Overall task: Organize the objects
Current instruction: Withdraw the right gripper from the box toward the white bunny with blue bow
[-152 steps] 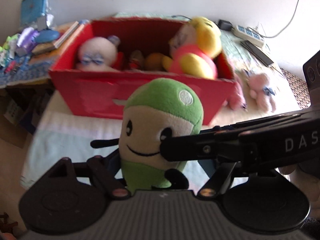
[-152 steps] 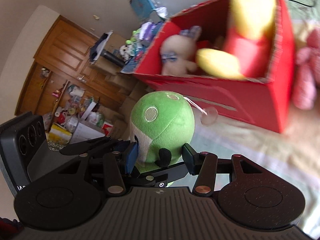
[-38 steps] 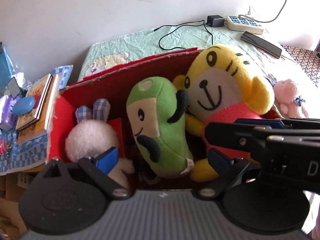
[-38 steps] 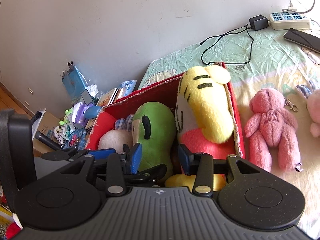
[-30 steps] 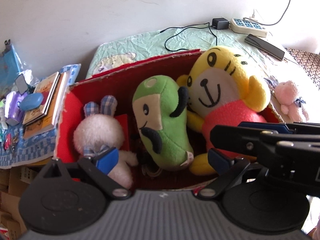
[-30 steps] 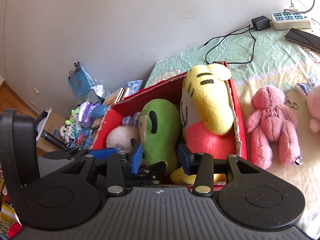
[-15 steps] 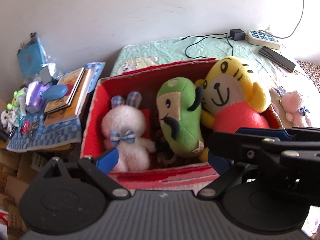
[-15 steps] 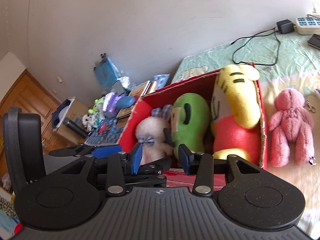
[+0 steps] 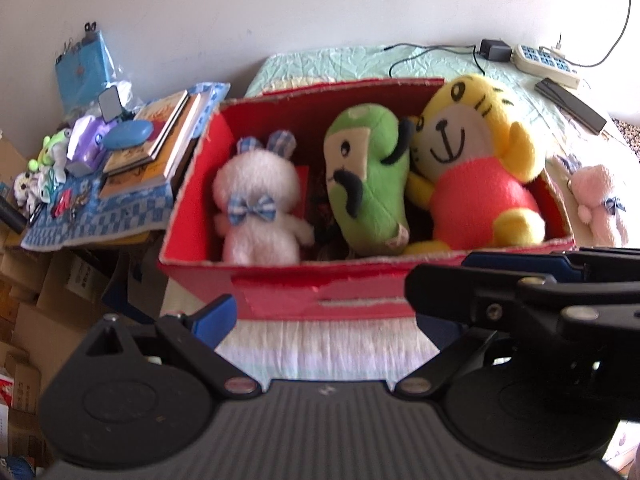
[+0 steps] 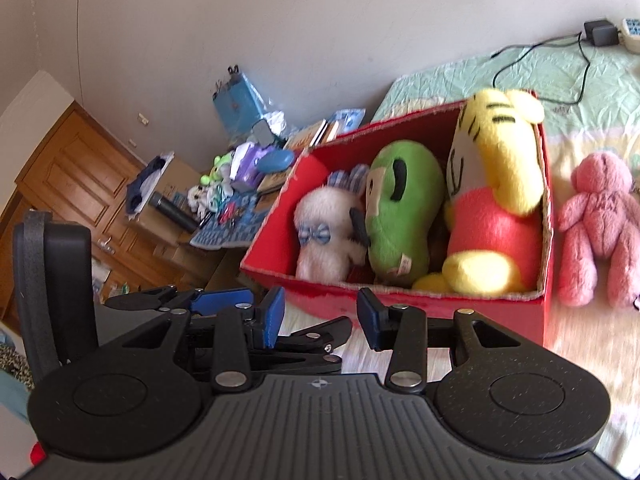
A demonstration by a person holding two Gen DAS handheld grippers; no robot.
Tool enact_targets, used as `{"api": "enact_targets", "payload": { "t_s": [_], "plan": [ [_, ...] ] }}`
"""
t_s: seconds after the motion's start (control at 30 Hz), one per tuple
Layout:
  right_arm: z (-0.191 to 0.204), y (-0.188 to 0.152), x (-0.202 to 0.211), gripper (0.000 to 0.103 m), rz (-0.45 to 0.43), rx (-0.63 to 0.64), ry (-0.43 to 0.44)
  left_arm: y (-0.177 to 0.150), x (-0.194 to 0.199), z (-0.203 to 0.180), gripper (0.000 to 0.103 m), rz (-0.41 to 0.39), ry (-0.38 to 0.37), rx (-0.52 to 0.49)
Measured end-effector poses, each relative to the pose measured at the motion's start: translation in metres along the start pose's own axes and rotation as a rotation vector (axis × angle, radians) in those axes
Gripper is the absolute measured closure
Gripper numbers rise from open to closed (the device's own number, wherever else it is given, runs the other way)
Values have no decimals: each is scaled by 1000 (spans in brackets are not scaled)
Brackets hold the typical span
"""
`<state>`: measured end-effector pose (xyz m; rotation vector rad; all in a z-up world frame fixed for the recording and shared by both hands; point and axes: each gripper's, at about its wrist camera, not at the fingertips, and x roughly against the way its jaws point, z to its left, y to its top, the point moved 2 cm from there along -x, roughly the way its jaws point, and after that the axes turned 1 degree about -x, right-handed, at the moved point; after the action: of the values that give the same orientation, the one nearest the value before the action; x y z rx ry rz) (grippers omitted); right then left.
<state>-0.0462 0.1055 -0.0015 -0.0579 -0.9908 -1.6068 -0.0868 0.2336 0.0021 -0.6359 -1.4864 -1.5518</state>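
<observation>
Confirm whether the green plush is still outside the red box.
No: the green plush lies inside the red box, between two other toys.

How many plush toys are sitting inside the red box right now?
3: white bunny at the left, green plush in the middle, yellow tiger at the right. Smaller ones may be hidden underneath.

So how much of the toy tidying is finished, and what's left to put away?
Three plush toys already sit in the red box: the white bunny, the green toy and the yellow tiger. The left gripper and the right gripper are open and empty. The pink bear lies beside the box, not yet put away.
</observation>
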Motion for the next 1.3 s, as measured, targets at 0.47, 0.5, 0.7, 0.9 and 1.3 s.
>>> {"api": "enact_targets", "payload": {
  "t_s": [0.47, 0.5, 0.7, 0.9, 1.3],
  "plan": [
    [-26, -22, 4, 59, 96, -48, -21, -23, -19, -38, 6, 93, -1, -16],
    [-28, -24, 5, 58, 101, -52, -23, -24, -20, -41, 6, 99, -2, -19],
    [-46, -31, 16, 58, 119, -78, -38, -28, -27, -64, 6, 126, -11, -36],
    [-65, -36, 27, 58, 133, -105, -51, -29, -33, -87, 6, 149, -24, -54],
    [-107, -42, 58, 58, 134, -153, -83, -29, -39, -141, 6, 171, -49, -98]
  ]
}}
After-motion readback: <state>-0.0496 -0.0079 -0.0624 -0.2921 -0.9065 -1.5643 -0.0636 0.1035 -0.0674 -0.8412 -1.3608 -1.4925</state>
